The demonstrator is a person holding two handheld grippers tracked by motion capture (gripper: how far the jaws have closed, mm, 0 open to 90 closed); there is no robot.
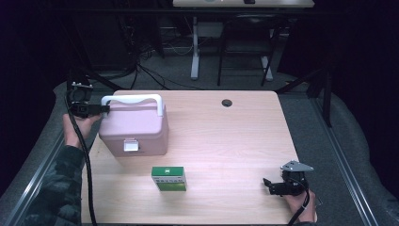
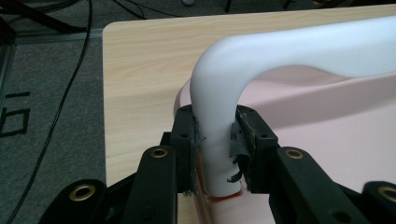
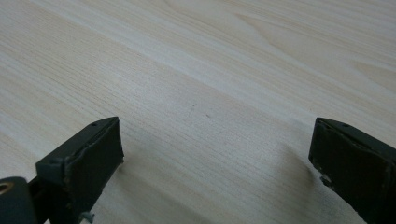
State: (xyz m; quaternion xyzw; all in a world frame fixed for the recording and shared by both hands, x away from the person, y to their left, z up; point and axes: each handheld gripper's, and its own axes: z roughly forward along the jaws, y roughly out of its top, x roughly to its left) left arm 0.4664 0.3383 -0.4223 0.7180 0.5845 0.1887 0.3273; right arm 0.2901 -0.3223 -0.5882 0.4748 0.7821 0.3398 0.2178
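Note:
A pink box with a white handle stands on the left part of the wooden table. My left gripper is at the handle's left end. In the left gripper view both pads press on the handle's white upright just above the pink lid, so my left gripper is shut on it. A green carton stands in front of the box. My right gripper hovers low near the table's front right corner; its jaws stand wide apart over bare wood with nothing between them.
A round cable hole sits near the table's far edge. Behind the table are a desk's white legs and cables on grey floor. A black cable trails from my left gripper along the table's left edge.

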